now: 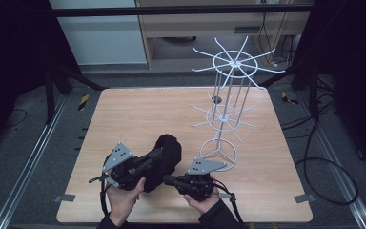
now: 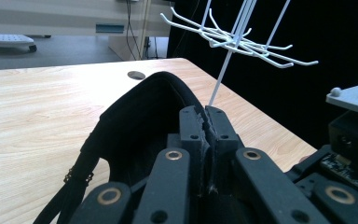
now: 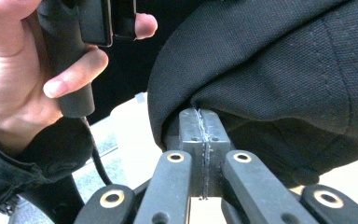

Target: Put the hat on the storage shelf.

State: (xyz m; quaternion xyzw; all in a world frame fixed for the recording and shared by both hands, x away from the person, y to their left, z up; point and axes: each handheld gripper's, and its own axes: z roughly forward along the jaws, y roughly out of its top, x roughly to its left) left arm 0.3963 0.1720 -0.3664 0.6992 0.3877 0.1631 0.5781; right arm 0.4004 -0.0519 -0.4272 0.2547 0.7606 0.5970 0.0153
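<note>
A black cap (image 1: 167, 149) rests on the wooden table (image 1: 138, 109) near its front edge, between my two grippers. My left gripper (image 1: 158, 154) reaches in from the left and is shut on the cap's fabric; in the left gripper view its jaws (image 2: 204, 112) pinch a thin fold of the cap (image 2: 135, 116). My right gripper (image 1: 166, 180) points left at the cap's lower edge. In the right gripper view its jaws (image 3: 199, 113) are pressed together at the rim of the cap (image 3: 270, 70), which hangs over them.
A white wire rack (image 1: 228, 109) with two tiers of radiating hooks stands on the right half of the table, just behind my right gripper; its hooks (image 2: 237, 39) rise beyond the cap. A hand (image 3: 18, 84) grips the left gripper's handle. Bare wood lies to the left and behind.
</note>
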